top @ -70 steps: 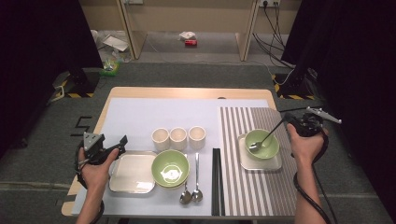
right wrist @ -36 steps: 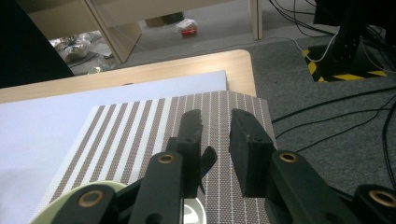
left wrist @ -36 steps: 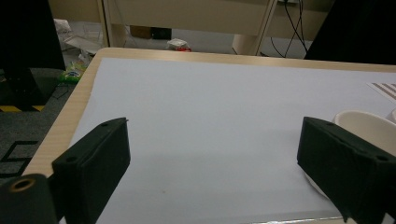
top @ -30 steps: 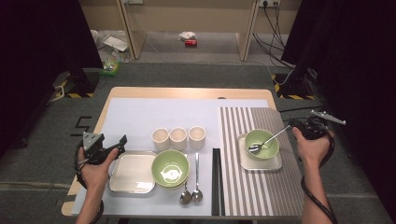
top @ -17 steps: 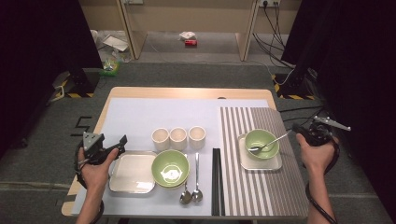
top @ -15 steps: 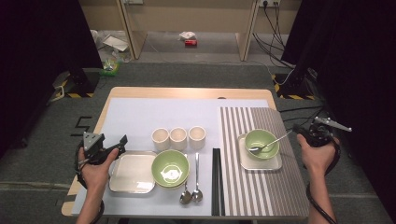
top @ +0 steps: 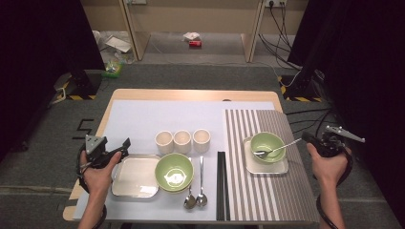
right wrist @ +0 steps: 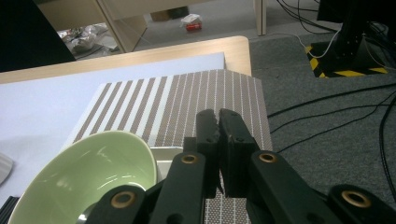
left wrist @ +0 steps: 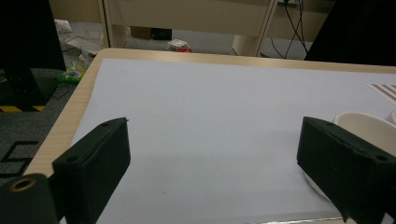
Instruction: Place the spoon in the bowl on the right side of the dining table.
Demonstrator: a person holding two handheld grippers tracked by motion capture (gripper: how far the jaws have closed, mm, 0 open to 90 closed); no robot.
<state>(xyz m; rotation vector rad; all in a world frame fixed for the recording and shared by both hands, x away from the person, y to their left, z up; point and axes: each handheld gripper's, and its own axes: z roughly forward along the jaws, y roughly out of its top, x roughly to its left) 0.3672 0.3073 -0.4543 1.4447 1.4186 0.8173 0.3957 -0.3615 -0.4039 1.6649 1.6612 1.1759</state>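
A green bowl (top: 267, 143) sits on a small square plate (top: 279, 167) on the striped mat (top: 267, 191). A metal spoon (top: 278, 149) leans in the bowl, its handle pointing right. My right gripper (top: 306, 138) hovers just off the mat's right edge, by the handle's end. Its jaws have just been closing and now stand shut with nothing between them (right wrist: 218, 122); the bowl (right wrist: 84, 177) lies to their left. My left gripper (top: 122, 145) rests at the table's left by a white square plate (top: 136, 177), its jaws open and wide apart (left wrist: 215, 172).
Three cream cups (top: 182, 140) stand in a row mid-table; one cup (left wrist: 364, 128) is beside my left gripper's right jaw. A second green bowl (top: 175, 171), two spoons (top: 196, 193) and black chopsticks (top: 221, 186) lie near the front edge. Cables cross the floor (right wrist: 327, 107) at right.
My right hand has drawn back to the right, away from the bowl and past the mat's edge, leaving the spoon in the bowl. The left hand has stayed put.
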